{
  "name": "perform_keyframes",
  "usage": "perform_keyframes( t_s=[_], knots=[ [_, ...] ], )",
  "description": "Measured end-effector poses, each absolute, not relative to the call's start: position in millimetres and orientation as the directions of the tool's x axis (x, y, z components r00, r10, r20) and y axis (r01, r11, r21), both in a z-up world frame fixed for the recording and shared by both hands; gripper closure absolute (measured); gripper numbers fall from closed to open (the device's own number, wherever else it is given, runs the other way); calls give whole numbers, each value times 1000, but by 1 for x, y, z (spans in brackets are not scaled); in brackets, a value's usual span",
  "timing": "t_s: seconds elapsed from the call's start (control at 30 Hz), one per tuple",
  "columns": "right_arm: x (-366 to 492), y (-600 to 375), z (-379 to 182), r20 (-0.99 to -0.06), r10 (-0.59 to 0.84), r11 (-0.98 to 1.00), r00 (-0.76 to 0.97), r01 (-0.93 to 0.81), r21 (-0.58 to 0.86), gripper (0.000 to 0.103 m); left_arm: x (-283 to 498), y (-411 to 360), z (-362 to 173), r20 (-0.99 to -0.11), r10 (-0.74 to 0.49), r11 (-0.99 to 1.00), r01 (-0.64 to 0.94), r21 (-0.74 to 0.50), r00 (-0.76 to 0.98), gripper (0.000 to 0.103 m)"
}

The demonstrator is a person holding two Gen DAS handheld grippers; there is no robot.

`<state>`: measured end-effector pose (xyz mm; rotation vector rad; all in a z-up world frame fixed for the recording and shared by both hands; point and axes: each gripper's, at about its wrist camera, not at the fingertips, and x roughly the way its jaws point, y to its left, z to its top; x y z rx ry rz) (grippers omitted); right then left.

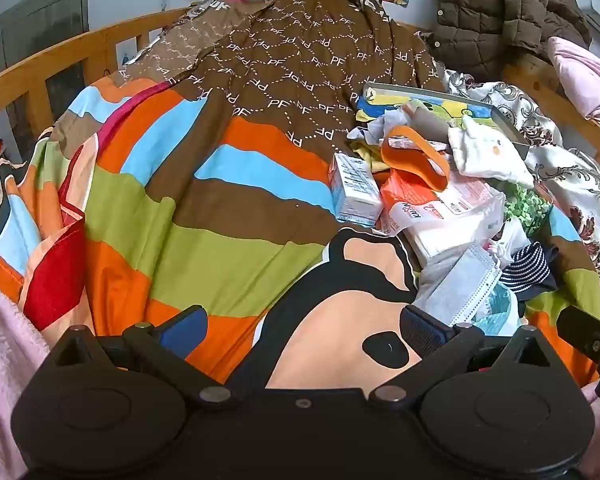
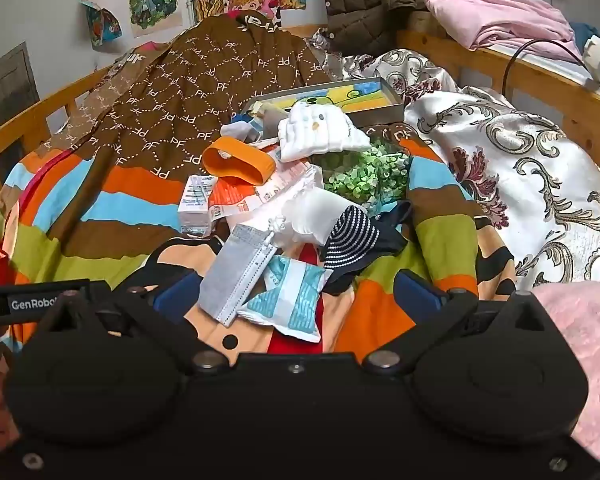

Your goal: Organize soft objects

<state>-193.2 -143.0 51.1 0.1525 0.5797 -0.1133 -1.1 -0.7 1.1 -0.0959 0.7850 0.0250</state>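
A heap of small soft things lies on a striped quilt (image 1: 204,216): a grey face mask (image 2: 236,272), a teal-and-white packet (image 2: 288,300), a navy dotted sock (image 2: 350,244), a white folded cloth (image 2: 320,132), an orange band (image 2: 238,160) and a white pouch (image 2: 320,216). The left wrist view shows the same mask (image 1: 460,280), band (image 1: 414,158) and cloth (image 1: 488,152) to the right. My left gripper (image 1: 304,328) stands open over the quilt with nothing between its fingers. My right gripper (image 2: 296,296) is open too, its fingers on either side of the mask and packet without touching them.
A flat tin tray (image 2: 396,100) sits behind the heap, with green artificial leaves (image 2: 364,172) and a small carton (image 2: 194,204) nearby. A brown patterned blanket (image 2: 188,92), a white floral quilt (image 2: 520,168) and the wooden bed rails (image 1: 40,76) surround the heap. Pink fleece (image 2: 588,352) lies at the near edge.
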Motion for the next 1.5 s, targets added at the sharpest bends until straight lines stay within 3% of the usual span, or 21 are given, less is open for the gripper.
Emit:
perform_keyframes(
  t_s=[1.5],
  knots=[
    [-194,-144,52,-546,-76,983,834,153,97,0,-2,1,0,-714,-20,994,-66,-92,700,1]
  ],
)
